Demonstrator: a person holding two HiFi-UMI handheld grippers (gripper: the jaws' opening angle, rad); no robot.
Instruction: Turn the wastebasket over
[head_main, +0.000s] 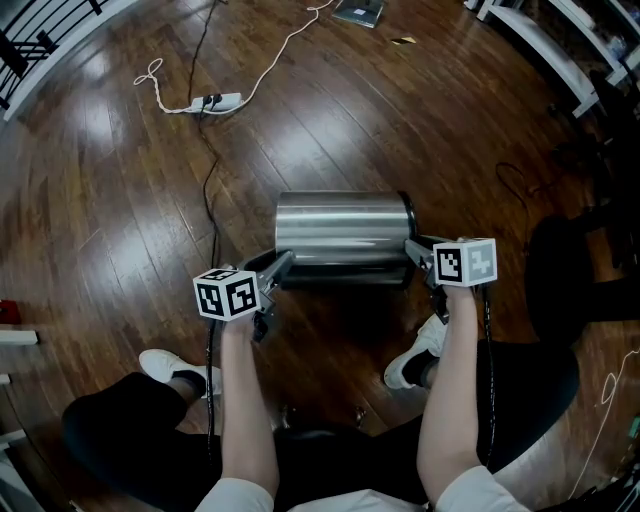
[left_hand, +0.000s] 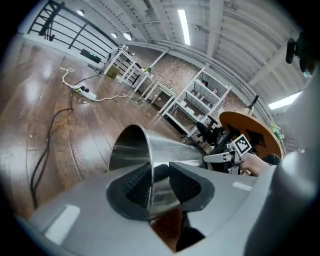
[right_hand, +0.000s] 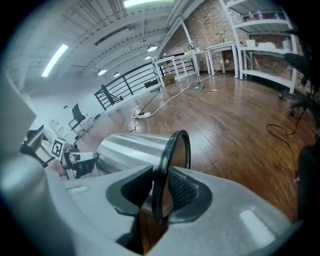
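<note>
A shiny steel wastebasket (head_main: 340, 235) lies on its side on the wooden floor, its length running left to right. My left gripper (head_main: 283, 262) is shut on the thin bare-metal edge at its left end, and the wall (left_hand: 165, 150) shows pinched between the ribbed pads (left_hand: 137, 182). My right gripper (head_main: 413, 247) is shut on the black-rimmed right end. In the right gripper view that black rim (right_hand: 175, 145) stands between the pads (right_hand: 182, 190). Each gripper view shows the other gripper at the far end of the wastebasket (right_hand: 130, 147).
A white power strip (head_main: 215, 102) with a white cord lies on the floor beyond, and a black cable (head_main: 210, 190) runs toward the left gripper. The person's shoes (head_main: 165, 365) (head_main: 415, 365) stand just behind the wastebasket. White shelving (head_main: 560, 50) stands top right, a dark chair base (head_main: 580, 270) at right.
</note>
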